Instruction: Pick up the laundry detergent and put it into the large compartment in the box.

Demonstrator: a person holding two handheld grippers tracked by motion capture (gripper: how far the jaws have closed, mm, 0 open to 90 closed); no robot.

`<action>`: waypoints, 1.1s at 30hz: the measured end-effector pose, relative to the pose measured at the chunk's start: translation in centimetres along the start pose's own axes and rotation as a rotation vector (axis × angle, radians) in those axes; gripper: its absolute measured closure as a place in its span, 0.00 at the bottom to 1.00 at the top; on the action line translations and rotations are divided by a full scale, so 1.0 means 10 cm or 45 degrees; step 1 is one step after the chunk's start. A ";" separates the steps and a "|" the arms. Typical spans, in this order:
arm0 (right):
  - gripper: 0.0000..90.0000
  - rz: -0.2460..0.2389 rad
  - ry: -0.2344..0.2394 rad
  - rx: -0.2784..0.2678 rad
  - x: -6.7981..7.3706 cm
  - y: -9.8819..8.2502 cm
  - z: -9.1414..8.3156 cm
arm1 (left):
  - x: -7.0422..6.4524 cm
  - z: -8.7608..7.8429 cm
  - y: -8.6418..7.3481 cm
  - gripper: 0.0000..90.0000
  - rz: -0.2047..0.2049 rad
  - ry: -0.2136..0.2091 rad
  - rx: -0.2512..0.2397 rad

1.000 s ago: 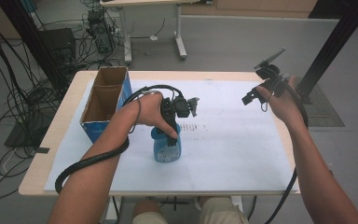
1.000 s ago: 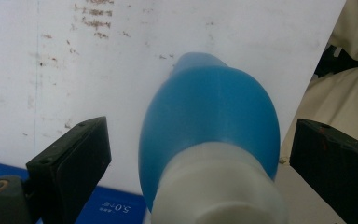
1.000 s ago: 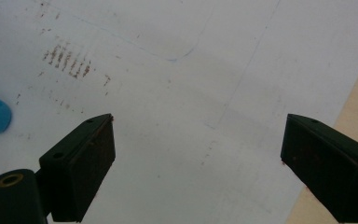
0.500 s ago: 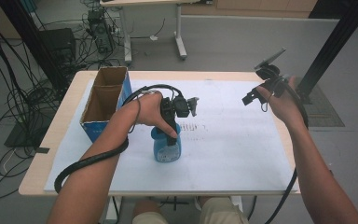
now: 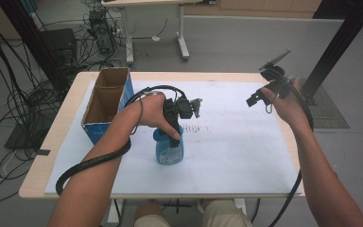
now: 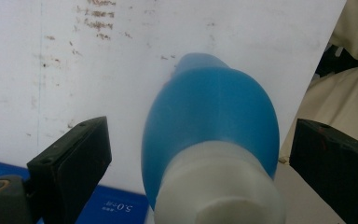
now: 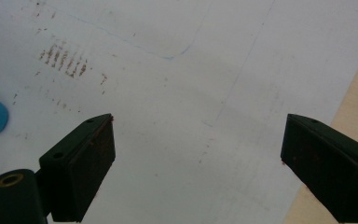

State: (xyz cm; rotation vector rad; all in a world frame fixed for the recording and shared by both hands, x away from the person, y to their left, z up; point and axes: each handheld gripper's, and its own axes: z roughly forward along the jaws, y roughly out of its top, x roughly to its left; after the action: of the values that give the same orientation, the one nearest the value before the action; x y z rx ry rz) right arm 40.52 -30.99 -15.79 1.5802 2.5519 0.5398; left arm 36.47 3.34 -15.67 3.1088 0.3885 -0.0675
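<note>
The blue bottle [image 5: 169, 147] is stood upright on the white sheet [image 5: 236, 156] of the bench, near the cardboard box [image 5: 105, 104]. It is straddled, ungripped, by the released left tool [image 6: 200, 158]. The right tool [image 5: 257, 98] is held spread, empty, above the sheet.

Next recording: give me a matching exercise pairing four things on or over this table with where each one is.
Things:
1. blue bottle
2. cardboard box
3. left hand-held gripper
4. right hand-held gripper

Places:
A. open above bare white paper
B. far left part of the table
C. upright near the table's middle
D. open, one jaw on each side of the bottle's cap

Pairs: 1-C, 2-B, 3-D, 4-A
</note>
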 end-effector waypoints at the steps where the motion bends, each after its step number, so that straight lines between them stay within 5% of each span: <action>1: 0.11 -0.001 0.000 0.000 0.00 0.00 0.00 | 0.00 0.00 0.00 0.07 0.001 -0.002 0.001; 22: 0.11 0.001 0.007 0.003 0.00 0.00 0.03 | 0.01 0.03 -0.01 0.08 0.002 -0.007 -0.001; 33: 0.11 0.002 0.007 -0.001 0.00 -0.01 0.03 | -0.02 0.07 0.00 0.19 0.025 -0.001 0.013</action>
State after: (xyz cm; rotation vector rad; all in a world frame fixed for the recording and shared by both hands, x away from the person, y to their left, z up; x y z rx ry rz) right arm 40.54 -30.98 -16.07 1.5828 2.5544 0.5462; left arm 36.23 3.30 -16.38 3.1217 0.3590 -0.0708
